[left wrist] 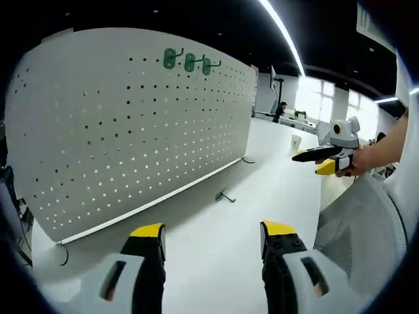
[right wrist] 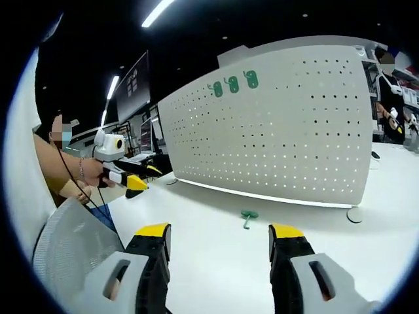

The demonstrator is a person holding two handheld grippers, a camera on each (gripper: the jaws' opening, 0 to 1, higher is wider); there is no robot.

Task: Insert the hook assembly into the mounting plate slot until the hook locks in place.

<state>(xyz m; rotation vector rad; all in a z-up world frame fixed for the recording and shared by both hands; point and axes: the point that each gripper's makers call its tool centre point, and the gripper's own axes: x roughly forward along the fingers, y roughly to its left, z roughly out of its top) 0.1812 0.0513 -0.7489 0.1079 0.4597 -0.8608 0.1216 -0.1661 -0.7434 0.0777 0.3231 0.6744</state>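
A white pegboard plate point(left wrist: 131, 131) stands upright on the white table, with three green hooks point(left wrist: 188, 61) hung near its top edge. One loose green hook point(left wrist: 224, 195) lies on the table in front of the board, well ahead of my left gripper point(left wrist: 213, 230), which is open and holds nothing. In the right gripper view the same board point(right wrist: 281, 131), hung hooks point(right wrist: 232, 83) and loose hook point(right wrist: 248, 215) show. My right gripper point(right wrist: 220, 231) is open and empty, a short way back from that hook. Each gripper appears in the other's view, held in a hand.
A grey mesh chair back point(left wrist: 366, 222) point(right wrist: 72, 248) stands close beside both grippers. A paper cup point(left wrist: 296, 141) sits further along the table. The board's round foot point(right wrist: 354, 214) rests on the table at its end. Desks and monitors stand behind.
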